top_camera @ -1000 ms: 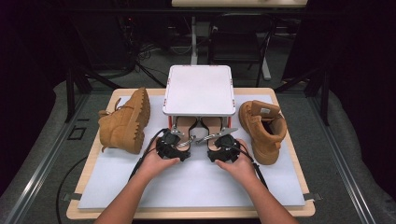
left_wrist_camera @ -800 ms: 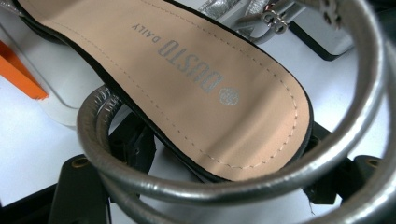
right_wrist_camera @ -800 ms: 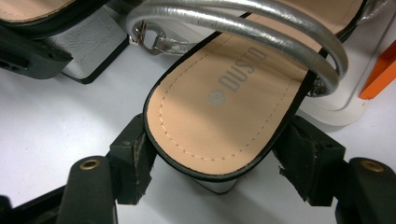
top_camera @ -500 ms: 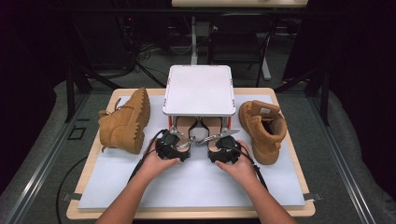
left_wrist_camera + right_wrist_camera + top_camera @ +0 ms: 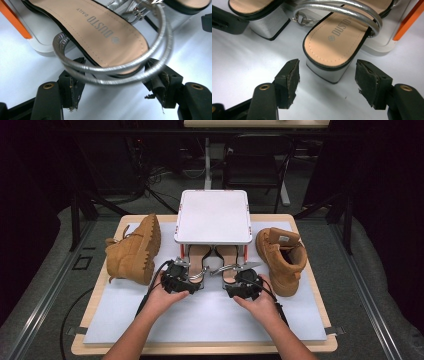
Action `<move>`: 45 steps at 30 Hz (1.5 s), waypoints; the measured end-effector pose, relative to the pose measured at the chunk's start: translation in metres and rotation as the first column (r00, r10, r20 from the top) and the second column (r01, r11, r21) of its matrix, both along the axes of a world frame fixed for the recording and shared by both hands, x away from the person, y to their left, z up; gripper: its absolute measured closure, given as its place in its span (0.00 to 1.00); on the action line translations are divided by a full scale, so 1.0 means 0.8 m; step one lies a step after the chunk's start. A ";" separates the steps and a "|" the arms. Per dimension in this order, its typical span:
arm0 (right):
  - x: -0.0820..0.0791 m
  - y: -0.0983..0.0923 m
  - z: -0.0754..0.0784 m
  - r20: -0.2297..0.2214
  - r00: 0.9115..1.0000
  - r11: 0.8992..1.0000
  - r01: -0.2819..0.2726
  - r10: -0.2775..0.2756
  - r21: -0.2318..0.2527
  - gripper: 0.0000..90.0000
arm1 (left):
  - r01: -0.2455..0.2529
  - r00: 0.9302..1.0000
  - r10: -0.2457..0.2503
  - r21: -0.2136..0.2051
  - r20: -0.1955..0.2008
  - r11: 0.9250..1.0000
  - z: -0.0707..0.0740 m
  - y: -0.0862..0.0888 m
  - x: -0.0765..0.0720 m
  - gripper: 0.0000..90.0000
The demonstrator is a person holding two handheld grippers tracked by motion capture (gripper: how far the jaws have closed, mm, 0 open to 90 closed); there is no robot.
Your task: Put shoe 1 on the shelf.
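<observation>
Your hands have hardly shifted over the last second, but both sets of jaws have just been closing a little, so you look set to grip the two sandals by the heel and draw them out from under the white rack [image 5: 212, 217]. The left gripper [image 5: 176, 276] stands wide apart around the left sandal [image 5: 100, 32], heel end and silver strap between the pads, not yet pinched. The right gripper [image 5: 245, 282] is also apart, its pads flanking the block heel of the right sandal [image 5: 332, 47] with gaps either side. Both sandals sit on the white mat [image 5: 210, 315], toes under the rack, between the tan boots [image 5: 135, 252]
</observation>
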State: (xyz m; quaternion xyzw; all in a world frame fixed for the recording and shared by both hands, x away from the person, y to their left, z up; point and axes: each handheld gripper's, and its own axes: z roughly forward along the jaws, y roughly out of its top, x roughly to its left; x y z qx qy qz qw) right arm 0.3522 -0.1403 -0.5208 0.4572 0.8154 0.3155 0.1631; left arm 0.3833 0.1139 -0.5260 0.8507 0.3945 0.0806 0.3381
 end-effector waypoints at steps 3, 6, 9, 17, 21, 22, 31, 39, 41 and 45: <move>-0.005 -0.002 0.003 0.003 1.000 1.000 -0.001 0.001 -0.004 0.40 | 0.000 1.000 0.000 -0.008 0.005 1.000 0.003 0.003 -0.005 0.39; -0.018 -0.007 0.008 0.028 1.000 1.000 0.009 -0.009 -0.002 0.44 | -0.009 1.000 0.009 -0.028 0.013 1.000 0.006 0.008 -0.012 0.41; -0.025 -0.012 0.009 0.039 0.999 1.000 0.019 -0.019 0.017 0.46 | -0.014 1.000 0.015 -0.042 0.020 0.999 0.008 0.014 -0.020 0.43; -0.031 -0.020 0.006 0.038 0.999 0.999 0.037 -0.038 0.038 0.53 | -0.019 0.999 0.021 -0.047 0.034 0.999 0.011 0.023 -0.036 0.47; -0.037 -0.022 0.009 0.046 0.998 0.997 0.040 -0.043 0.065 0.57 | -0.014 0.999 0.016 -0.050 0.028 0.999 0.011 0.026 -0.043 0.50; -0.039 -0.022 0.010 0.047 0.998 0.997 0.038 -0.041 0.068 0.57 | -0.018 0.999 0.020 -0.064 0.027 0.998 0.010 0.026 -0.046 0.51; -0.040 -0.019 0.004 0.015 0.999 0.996 0.047 -0.048 0.078 0.70 | -0.032 0.999 0.034 -0.062 0.041 0.998 0.005 0.020 -0.047 0.69; -0.031 -0.015 -0.003 -0.001 0.999 0.992 0.053 -0.054 0.111 0.91 | -0.035 0.998 0.037 -0.052 0.042 0.998 -0.003 0.007 -0.042 0.90; -0.029 -0.012 -0.006 -0.011 0.998 0.991 0.059 -0.058 0.119 0.95 | -0.046 0.998 0.049 -0.063 0.044 0.997 -0.005 0.006 -0.041 0.94; -0.025 -0.006 -0.011 -0.023 0.998 0.991 0.064 -0.061 0.120 1.00 | -0.053 0.998 0.056 -0.072 0.037 0.996 -0.007 0.003 -0.038 0.99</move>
